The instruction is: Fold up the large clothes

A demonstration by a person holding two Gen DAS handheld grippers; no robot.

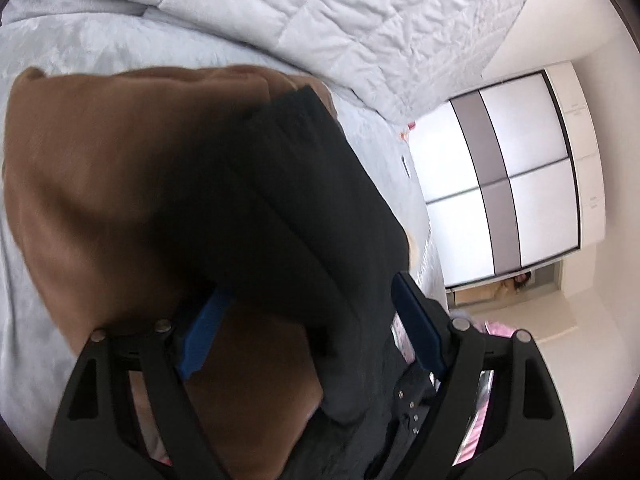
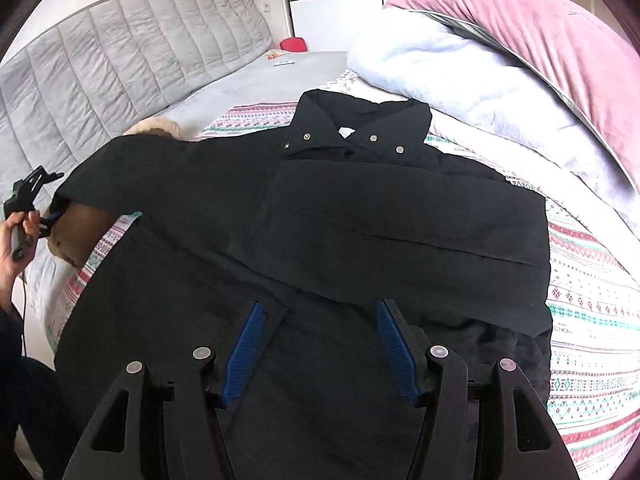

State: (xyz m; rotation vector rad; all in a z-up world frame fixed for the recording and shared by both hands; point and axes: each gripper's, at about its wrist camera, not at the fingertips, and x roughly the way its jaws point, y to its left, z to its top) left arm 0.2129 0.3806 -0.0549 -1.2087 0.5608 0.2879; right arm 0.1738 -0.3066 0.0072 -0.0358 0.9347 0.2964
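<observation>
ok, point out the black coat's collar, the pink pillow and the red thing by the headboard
black coat's collar point(image 2: 360, 120): right wrist view, upper collar fabric.
pink pillow point(image 2: 540, 40): right wrist view, its broad face.
red thing point(image 2: 292, 44): right wrist view, its middle.

Left wrist cam: rolled sideways, very close on the black coat point(image 1: 304, 208), wardrobe point(image 1: 516, 176) far right. Right wrist cam: higher, angled down across the bed point(image 2: 248, 80) toward the headboard point(image 2: 132, 52). Both share the coat.
</observation>
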